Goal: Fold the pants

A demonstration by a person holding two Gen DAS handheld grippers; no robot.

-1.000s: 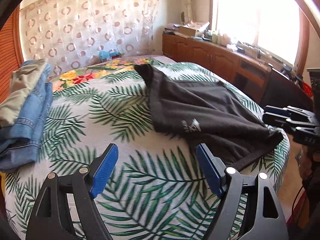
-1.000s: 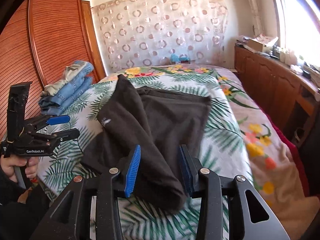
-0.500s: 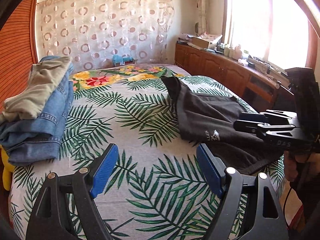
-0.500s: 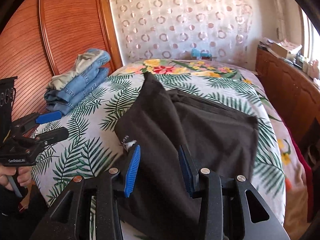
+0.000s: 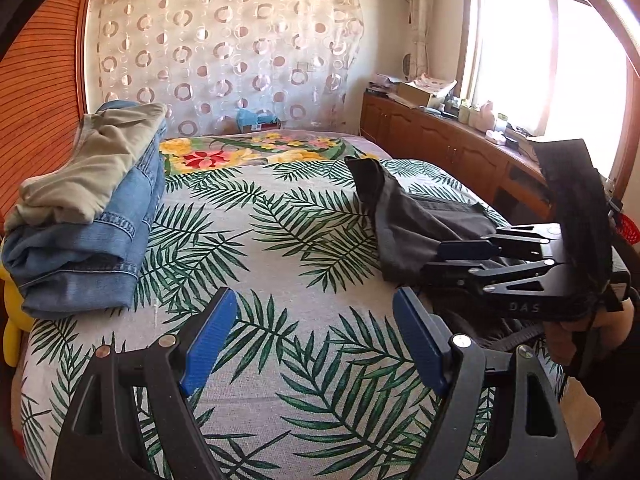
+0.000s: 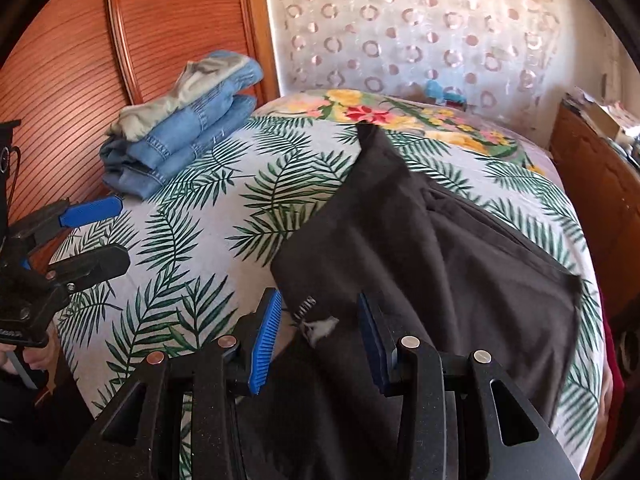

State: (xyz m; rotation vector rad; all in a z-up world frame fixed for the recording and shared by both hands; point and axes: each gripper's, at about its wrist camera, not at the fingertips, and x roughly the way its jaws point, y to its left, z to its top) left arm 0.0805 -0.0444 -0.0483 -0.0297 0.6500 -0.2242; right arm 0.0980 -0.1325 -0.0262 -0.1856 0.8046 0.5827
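Observation:
Dark grey pants (image 6: 420, 248) lie spread on the right half of the palm-leaf bedspread (image 6: 192, 240), one leg end pointing to the head of the bed. My right gripper (image 6: 320, 312) hovers over their near left edge by a small white logo, jaws apart with a gap and no cloth pinched. In the left wrist view the pants (image 5: 404, 216) lie at the right, with the right gripper (image 5: 434, 260) above them. My left gripper (image 5: 314, 320) stands wide open over bare bedspread (image 5: 260, 240), left of the pants, nothing between its fingers. It also shows as the left gripper (image 6: 104, 236) at the bed's near left edge.
A pile of folded blue jeans with a beige garment on top (image 5: 88, 208) sits at the bed's far left, against a wooden slatted wardrobe (image 6: 72, 60). A low wooden cabinet (image 5: 440, 148) with clutter runs under the window on the right. A yellow object (image 5: 10, 320) peeks at the left edge.
The right gripper has slid left across the pants to their logo edge. The left gripper has drifted left, bringing the jeans pile more into view. Both jaw gaps look unchanged.

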